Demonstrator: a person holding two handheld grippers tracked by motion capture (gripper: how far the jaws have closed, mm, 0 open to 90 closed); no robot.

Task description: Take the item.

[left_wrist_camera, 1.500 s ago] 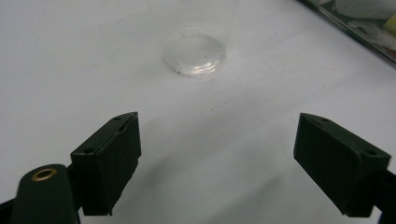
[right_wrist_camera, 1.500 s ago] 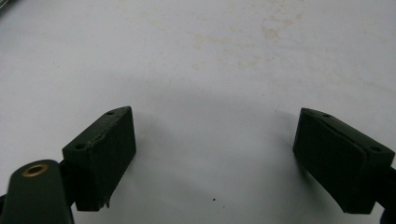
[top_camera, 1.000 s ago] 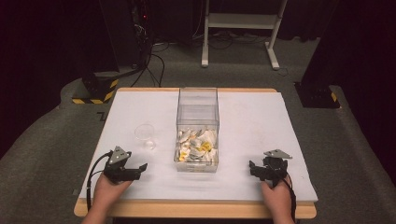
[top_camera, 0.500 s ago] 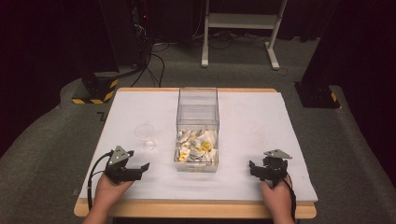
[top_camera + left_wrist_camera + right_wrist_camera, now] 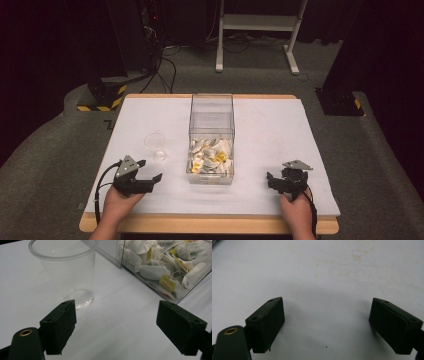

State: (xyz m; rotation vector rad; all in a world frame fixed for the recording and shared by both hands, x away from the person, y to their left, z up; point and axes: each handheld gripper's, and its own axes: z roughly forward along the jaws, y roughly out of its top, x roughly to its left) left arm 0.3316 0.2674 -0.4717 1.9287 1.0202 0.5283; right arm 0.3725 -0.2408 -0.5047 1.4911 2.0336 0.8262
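The clear plastic cup (image 5: 65, 272) is standing upright on the white table cover (image 5: 280, 130), directly ahead of the left gripper (image 5: 149, 170) and slightly to its left-jaw side, near but not touching. The clear box of tea bags (image 5: 165, 265) is sitting just beside the cup, toward the right jaw. Both jaws are standing wide apart, holding nothing. The right gripper (image 5: 272, 178) is resting well apart from the cup, jaws likewise spread over bare cover. The left gripper is judged the nearer tool.
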